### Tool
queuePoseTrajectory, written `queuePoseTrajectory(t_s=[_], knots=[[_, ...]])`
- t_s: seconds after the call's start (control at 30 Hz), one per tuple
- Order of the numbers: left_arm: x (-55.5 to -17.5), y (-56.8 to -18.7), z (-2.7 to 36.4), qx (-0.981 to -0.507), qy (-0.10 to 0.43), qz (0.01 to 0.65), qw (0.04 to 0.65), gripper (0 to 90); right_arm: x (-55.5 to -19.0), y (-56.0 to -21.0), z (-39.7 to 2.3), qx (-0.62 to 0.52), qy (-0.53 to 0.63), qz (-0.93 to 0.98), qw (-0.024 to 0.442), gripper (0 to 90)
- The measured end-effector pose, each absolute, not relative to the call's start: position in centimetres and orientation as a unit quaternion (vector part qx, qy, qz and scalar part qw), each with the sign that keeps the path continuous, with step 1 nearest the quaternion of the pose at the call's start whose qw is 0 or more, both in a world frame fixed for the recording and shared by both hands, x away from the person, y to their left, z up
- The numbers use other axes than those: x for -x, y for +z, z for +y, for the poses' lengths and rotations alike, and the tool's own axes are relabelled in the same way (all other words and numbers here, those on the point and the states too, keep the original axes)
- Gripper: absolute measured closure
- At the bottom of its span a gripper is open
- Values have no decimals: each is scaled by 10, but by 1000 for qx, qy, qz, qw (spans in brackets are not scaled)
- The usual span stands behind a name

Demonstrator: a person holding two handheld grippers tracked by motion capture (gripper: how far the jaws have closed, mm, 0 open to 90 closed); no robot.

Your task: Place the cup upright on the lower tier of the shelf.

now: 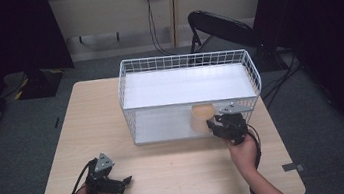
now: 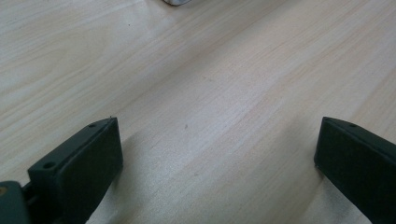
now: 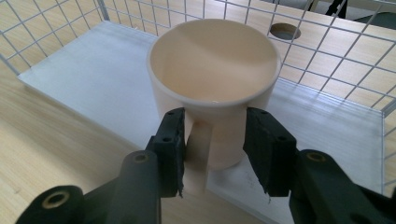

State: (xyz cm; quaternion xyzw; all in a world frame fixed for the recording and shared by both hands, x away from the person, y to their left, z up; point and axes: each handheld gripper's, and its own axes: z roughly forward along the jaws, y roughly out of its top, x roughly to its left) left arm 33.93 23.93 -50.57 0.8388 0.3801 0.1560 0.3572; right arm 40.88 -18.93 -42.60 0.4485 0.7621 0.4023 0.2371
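- Right gripper [image 3: 215, 154]: jaws apart, straddling the handle [image 3: 198, 154] of the cream mug [image 3: 212, 70] — one pad touches, the other stands clear.
- Mug sits upright just ahead, on the wire rack's [image 1: 185, 60] lower shelf.
- Left gripper [image 2: 215, 154] gapes over bare table [image 2: 187, 70], well away.

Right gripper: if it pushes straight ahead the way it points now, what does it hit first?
The cup's handle. It already sits between the right gripper jaws, with the cup body just behind. One pad looks close to the handle; contact is unclear.
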Motion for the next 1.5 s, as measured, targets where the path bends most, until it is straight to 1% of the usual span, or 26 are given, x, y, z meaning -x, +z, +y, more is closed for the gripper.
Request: queuePoseTrajectory(t_s=[0.77, 1.07, 1.2, 1.5], knots=[[-339, -506, 239, -839, 156, 380, 357, 5, -418, -433, -174, -447, 408, 753, 257, 583], [-339, -506, 239, -839, 156, 380, 357, 5, -420, -434, -174, -448, 408, 753, 255, 575], [-339, -506, 239, -839, 156, 380, 357, 5, -420, -433, -175, -446, 407, 755, 255, 538], [-339, -506, 239, -839, 156, 380, 357, 5, -415, -430, -180, -444, 410, 760, 241, 384]])
